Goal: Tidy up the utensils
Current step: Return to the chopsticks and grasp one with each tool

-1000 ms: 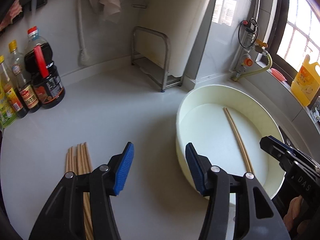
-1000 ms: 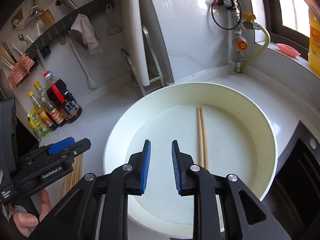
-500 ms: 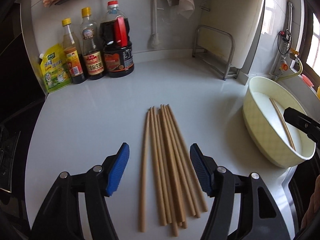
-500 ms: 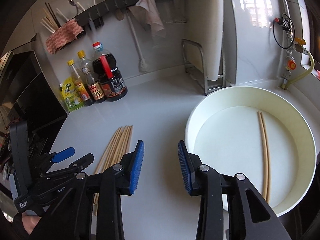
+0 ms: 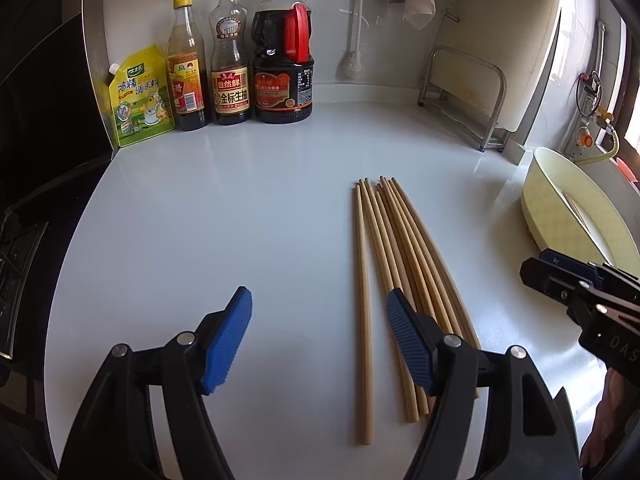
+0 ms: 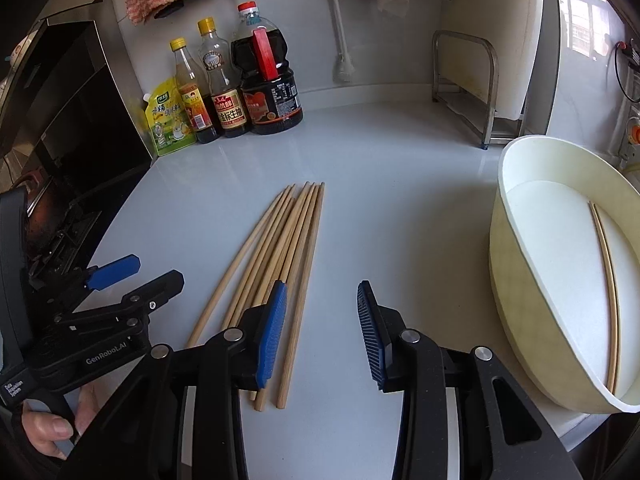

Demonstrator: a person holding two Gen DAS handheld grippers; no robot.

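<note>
Currently the left gripper (image 5: 318,336) is hovering over the white desk (image 5: 240,208), its blue fingers (image 5: 228,338) spreading wider and grasping nothing; only bare desk is showing between them. A loose bundle of wooden chopsticks (image 5: 394,264) is lying flat on the desk, its near ends partly hidden behind the left gripper's right-hand finger. The right gripper (image 6: 322,334) is hanging just to the right of that bundle, its fingers (image 6: 370,334) released and parted with nothing between them. Near the desk's right edge a cream basin (image 6: 516,280) is sitting, with two more chopsticks (image 6: 608,280) lying side by side inside it. Sauce bottles (image 5: 240,56) are standing against the back wall.
</note>
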